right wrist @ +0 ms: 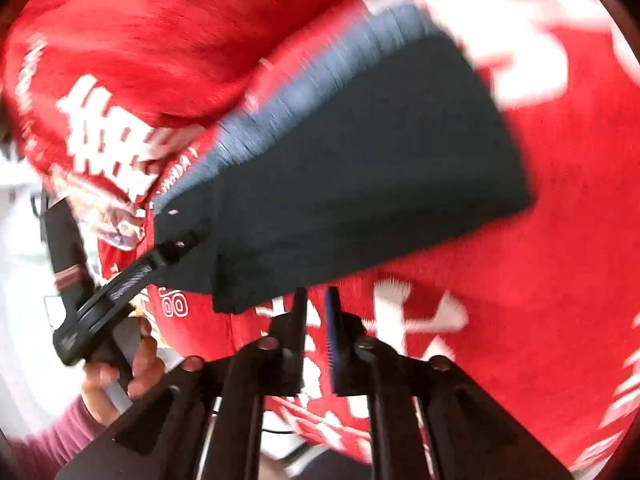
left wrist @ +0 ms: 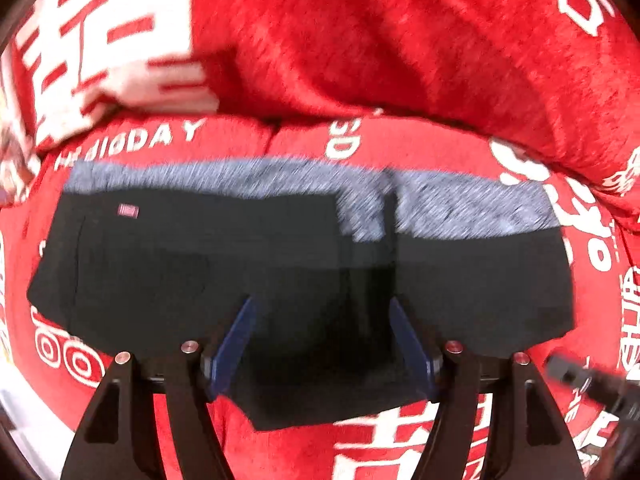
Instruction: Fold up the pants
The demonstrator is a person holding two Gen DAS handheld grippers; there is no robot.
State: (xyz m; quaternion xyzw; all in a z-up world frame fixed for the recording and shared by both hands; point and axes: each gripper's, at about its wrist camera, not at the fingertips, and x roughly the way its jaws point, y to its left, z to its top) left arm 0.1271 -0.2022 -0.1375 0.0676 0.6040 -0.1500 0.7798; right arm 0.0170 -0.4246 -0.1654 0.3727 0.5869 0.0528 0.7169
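Observation:
The black pants (left wrist: 208, 272) lie folded flat on a red blanket, with a grey fleece lining strip (left wrist: 460, 204) along the far edge and a small red label near the far left. My left gripper (left wrist: 322, 312) hovers over the near edge of the pants, its blue-padded jaws wide open and empty. In the right wrist view the pants (right wrist: 360, 176) stretch diagonally ahead. My right gripper (right wrist: 316, 300) sits just off their near edge, jaws nearly closed with only a narrow gap and nothing between them. The left gripper (right wrist: 192, 240) shows there at the pants' left corner.
The red blanket (left wrist: 400, 40) with white lettering covers the surface and bunches in a high fold behind the pants. A hand (right wrist: 132, 368) holds the left gripper's handle at the lower left of the right wrist view. A pale floor shows at the left edge.

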